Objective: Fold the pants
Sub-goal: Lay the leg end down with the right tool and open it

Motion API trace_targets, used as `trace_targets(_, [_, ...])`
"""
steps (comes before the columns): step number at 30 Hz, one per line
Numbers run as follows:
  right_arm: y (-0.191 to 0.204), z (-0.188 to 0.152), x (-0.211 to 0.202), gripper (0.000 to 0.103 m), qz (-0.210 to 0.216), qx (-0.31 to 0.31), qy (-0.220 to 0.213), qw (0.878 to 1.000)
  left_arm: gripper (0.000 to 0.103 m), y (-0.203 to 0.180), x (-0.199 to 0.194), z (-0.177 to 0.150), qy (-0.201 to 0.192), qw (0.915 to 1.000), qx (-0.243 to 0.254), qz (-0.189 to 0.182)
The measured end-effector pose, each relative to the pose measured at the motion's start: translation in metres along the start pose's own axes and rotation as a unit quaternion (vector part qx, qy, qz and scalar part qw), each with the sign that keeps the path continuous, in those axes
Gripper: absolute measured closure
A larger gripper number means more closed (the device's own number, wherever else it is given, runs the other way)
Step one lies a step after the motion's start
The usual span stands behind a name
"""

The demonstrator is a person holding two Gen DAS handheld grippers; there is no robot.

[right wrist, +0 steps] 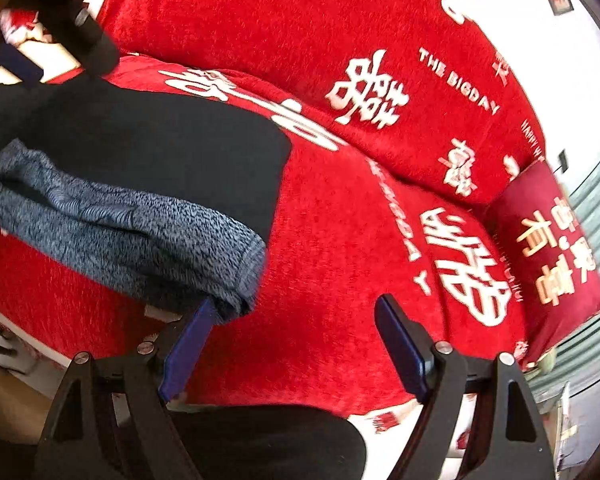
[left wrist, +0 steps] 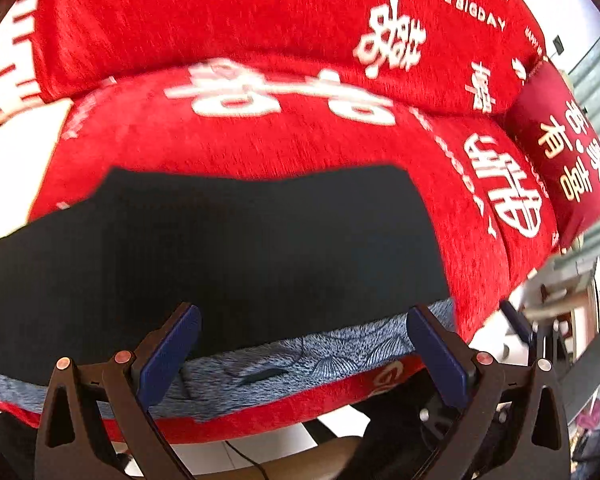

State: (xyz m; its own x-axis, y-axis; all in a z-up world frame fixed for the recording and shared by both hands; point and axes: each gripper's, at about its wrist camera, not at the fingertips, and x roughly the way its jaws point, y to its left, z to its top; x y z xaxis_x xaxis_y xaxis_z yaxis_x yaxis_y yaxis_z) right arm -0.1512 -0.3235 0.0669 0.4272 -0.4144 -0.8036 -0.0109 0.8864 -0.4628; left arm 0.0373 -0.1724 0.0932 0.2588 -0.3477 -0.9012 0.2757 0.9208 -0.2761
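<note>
Dark navy pants [left wrist: 236, 248] lie flat on the red sofa seat [left wrist: 260, 144], with a blue-grey patterned inner edge [left wrist: 320, 350] along the near side. My left gripper [left wrist: 302, 354] is open, its blue pads on either side of that patterned edge, holding nothing. In the right wrist view the pants [right wrist: 160, 152] lie at the left with the patterned edge [right wrist: 120, 236] turned up. My right gripper [right wrist: 296, 340] is open and empty just right of the pants' near corner. The left gripper [right wrist: 60, 36] shows at upper left there.
The sofa back [right wrist: 300, 40] is covered in red cloth with white characters. A dark red cushion [right wrist: 552, 256] leans at the right end. White floor and furniture [left wrist: 572, 308] lie beyond the sofa's right edge.
</note>
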Motion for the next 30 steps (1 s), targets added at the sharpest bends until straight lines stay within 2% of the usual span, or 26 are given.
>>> trace_targets(2, [-0.007,0.003,0.014,0.018,-0.035,0.01,0.016,0.999,0.0,0.012,0.021,-0.003,0.027,0.9992,-0.013,0.025])
trace_targets(3, [-0.017,0.0,0.021,0.015,-0.042,0.037,0.034,0.998,0.0,0.021,0.03,-0.005,0.037,0.9982,-0.019,0.042])
trace_targets(4, [-0.028,-0.003,0.026,0.015,-0.018,0.078,0.048,0.996,0.0,0.03,0.039,-0.007,0.048,0.9963,-0.025,0.067])
trace_targets(5, [-0.04,-0.004,0.031,0.014,0.004,0.113,0.058,0.992,0.0,0.042,0.048,-0.01,0.062,0.9945,-0.038,0.075])
trace_targets(6, [-0.045,-0.007,0.034,0.014,0.02,0.133,0.067,0.989,0.0,0.049,0.05,-0.013,0.061,0.995,-0.048,0.063])
trace_targets(7, [-0.044,-0.009,0.033,0.014,0.026,0.129,0.072,0.989,0.0,0.05,0.045,-0.014,0.048,0.9962,-0.045,0.058])
trace_targets(10, [-0.039,-0.011,0.018,0.014,0.039,0.091,0.076,0.992,0.0,0.044,0.039,-0.015,0.05,0.9947,-0.037,0.082])
trace_targets(13, [-0.056,-0.008,-0.009,0.014,0.071,0.094,0.053,0.992,0.0,0.042,0.02,-0.014,0.027,0.9946,-0.038,0.093])
trace_targets(17, [-0.078,0.014,-0.041,0.014,0.098,0.121,-0.021,0.988,0.0,0.04,-0.002,-0.011,-0.006,0.993,-0.045,0.109])
trace_targets(18, [-0.08,0.023,-0.042,0.014,0.127,0.129,-0.04,0.983,0.0,0.039,-0.001,-0.01,-0.005,0.9937,-0.045,0.103])
trace_targets(19, [-0.075,0.031,-0.041,0.014,0.175,0.135,-0.054,0.974,0.0,0.04,0.002,-0.01,0.001,0.9942,-0.042,0.099])
trace_targets(21, [-0.06,0.041,-0.033,0.015,0.239,0.132,-0.059,0.96,0.0,0.037,0.012,-0.013,0.014,0.9938,-0.033,0.106])
trace_targets(22, [-0.048,0.045,-0.025,0.019,0.253,0.12,-0.052,0.959,0.0,0.036,0.019,-0.015,0.023,0.993,-0.028,0.112])
trace_targets(24, [-0.024,0.047,0.003,0.04,0.269,0.1,-0.003,0.958,0.0,0.037,0.034,-0.019,0.046,0.9906,-0.028,0.126])
trace_targets(25, [-0.015,0.044,0.023,0.04,0.281,0.103,0.038,0.953,0.0,0.039,0.038,-0.021,0.053,0.9901,-0.028,0.127])
trace_targets(27, [-0.007,0.035,0.051,0.04,0.29,0.117,0.079,0.946,0.0,0.045,0.043,-0.023,0.06,0.9919,-0.038,0.105])
trace_targets(30, [-0.008,0.041,0.049,0.04,0.298,0.113,0.079,0.944,0.0,0.043,0.042,-0.023,0.053,0.9919,-0.03,0.112])
